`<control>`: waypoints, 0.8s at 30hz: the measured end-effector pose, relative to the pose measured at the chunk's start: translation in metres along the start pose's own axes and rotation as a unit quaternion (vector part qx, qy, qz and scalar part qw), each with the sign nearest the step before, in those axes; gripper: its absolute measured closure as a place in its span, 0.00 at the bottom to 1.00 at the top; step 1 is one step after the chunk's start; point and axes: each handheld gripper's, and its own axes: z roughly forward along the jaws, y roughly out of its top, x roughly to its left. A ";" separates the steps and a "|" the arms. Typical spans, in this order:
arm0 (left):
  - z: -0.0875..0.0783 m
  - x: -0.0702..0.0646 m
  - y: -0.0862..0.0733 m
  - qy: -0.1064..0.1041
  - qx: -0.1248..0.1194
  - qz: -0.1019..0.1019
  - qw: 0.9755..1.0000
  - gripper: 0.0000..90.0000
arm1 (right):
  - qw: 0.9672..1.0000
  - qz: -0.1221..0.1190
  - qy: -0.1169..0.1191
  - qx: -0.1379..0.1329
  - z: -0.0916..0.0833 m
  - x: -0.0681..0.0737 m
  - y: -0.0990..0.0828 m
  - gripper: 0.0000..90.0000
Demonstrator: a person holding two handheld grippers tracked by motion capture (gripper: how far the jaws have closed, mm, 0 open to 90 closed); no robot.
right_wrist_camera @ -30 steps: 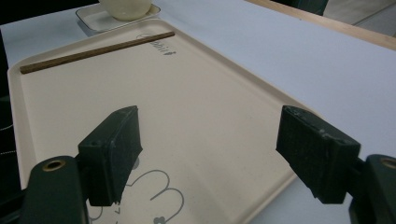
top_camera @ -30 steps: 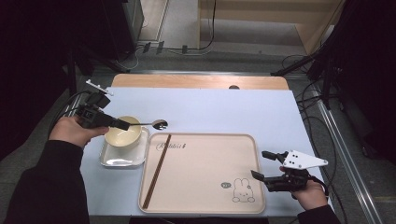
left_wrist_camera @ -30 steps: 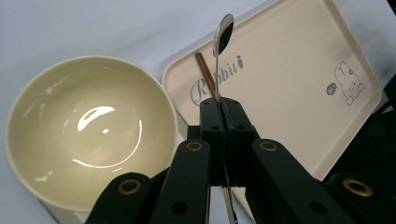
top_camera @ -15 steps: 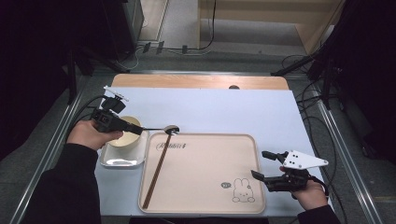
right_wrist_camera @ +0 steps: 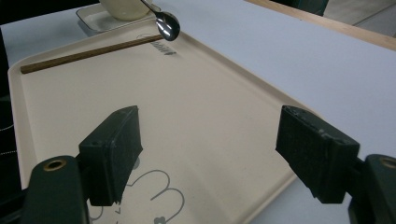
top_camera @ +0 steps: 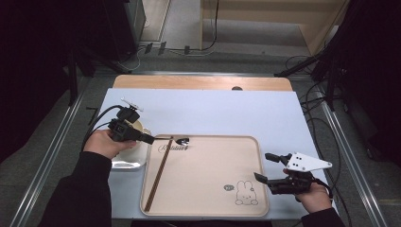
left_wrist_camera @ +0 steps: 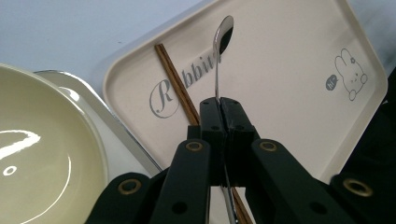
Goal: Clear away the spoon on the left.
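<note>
One bench (top_camera: 227,109) carries a beige tray (top_camera: 208,189) with chopsticks (top_camera: 158,172) along its left side. Left gripper (top_camera: 150,139) is clamped on a spoon (left_wrist_camera: 220,51), its bowl over the tray's far edge. Right gripper (top_camera: 264,166) hangs wide, holding nothing.

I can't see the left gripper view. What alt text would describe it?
The left gripper, shut on a spoon, holds it over the far end of a cream tray printed with a rabbit. Chopsticks lie on the tray beside the spoon, and a pale bowl sits at the left on a small metal tray.
</note>
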 end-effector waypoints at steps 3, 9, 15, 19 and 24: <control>0.004 0.000 -0.001 0.001 0.002 0.000 1.000 0.99 | 1.000 0.000 0.000 0.000 0.000 0.000 0.000 0.25; 0.016 0.001 -0.006 0.000 0.009 -0.006 1.000 0.99 | 1.000 0.000 0.000 0.000 0.000 0.000 0.000 0.25; 0.020 0.000 -0.009 0.000 0.010 -0.003 1.000 0.99 | 1.000 0.000 0.000 0.000 0.000 0.000 0.000 0.25; 0.024 -0.002 -0.013 0.000 0.012 0.000 1.000 0.99 | 1.000 -0.001 0.001 0.000 0.000 0.000 0.000 0.25; 0.031 -0.006 -0.016 0.005 0.014 -0.001 1.000 0.99 | 1.000 -0.001 0.000 0.000 0.000 0.001 0.000 0.25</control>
